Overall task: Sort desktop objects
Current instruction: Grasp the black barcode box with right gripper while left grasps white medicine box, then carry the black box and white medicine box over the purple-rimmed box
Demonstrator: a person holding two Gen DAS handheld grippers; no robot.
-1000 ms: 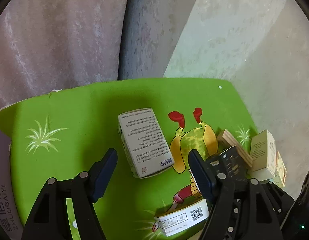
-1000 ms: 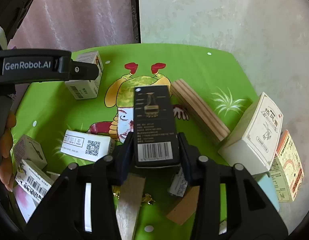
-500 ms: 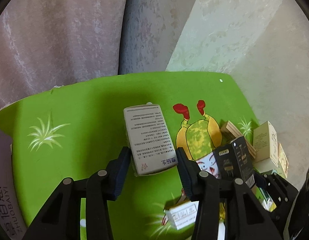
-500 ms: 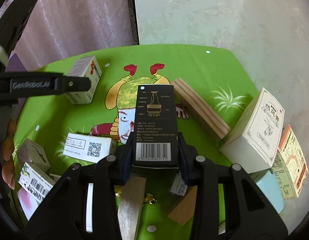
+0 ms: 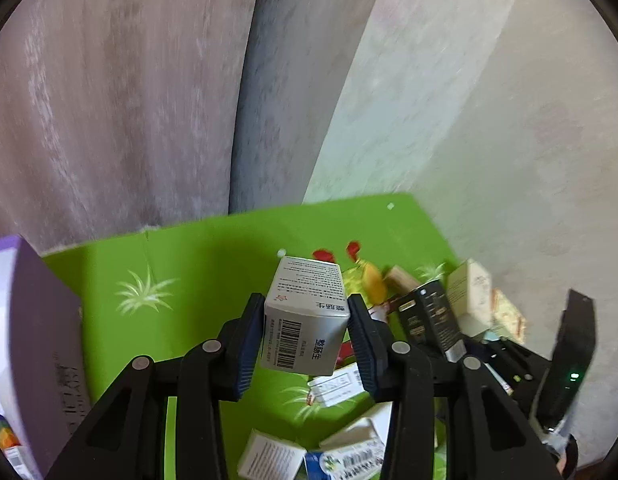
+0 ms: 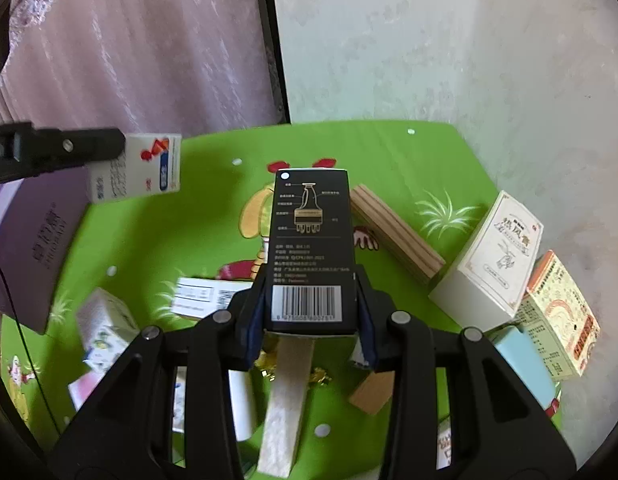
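Left gripper closing on a white medicine box, pads pressed to both side faces; box lifted clear of the green worktop, barcode end turned toward the camera, printed top face tilted away. Below and nearer, small white cartons scattered loose on the worktop. To the left, a tall purple box standing at the worktop edge. Right gripper pinching a black box low down at its barcode end, pads against its two long sides, box pointing up and away from the camera, held above the worktop. Under that gripper, a pale wooden strip and a tan block lying flat. Further out to the right, a layered wooden block lying diagonal, touching a cream carton; an orange-and-cream carton just beside that, a light blue box in front. Left of the black box, a QR-coded carton flat on the cartoon print. Far side: curtain and pale wall behind the worktop.
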